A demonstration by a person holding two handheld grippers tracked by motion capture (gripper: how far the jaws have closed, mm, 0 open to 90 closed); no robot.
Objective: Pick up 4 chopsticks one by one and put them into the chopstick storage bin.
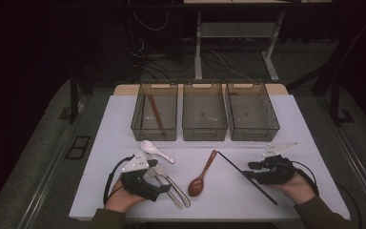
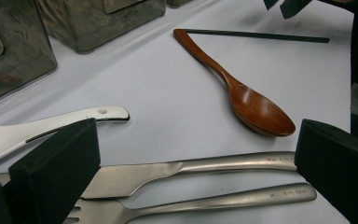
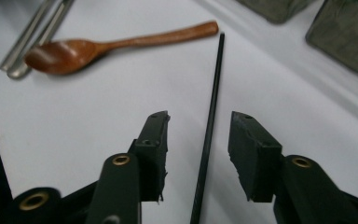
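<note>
Black chopstick (image 3: 208, 135) lies flat on the white table (image 1: 314, 191), running between the right gripper (image 3: 198, 140) jaws; pads partway apart, not touching it. Left gripper (image 2: 186, 172) gapes wide, straddling a steel knife (image 2: 191, 168) and fork (image 2: 205, 203), no grip. Beyond: wooden spoon (image 1: 201, 177), white ceramic spoon (image 1: 155, 150), then three clear bins (image 1: 205, 112); the left one holds a reddish chopstick (image 1: 156, 114).

light: dim room, lit table (image 1: 100, 157) | blur: soft close-ups | shadows: faint
</note>
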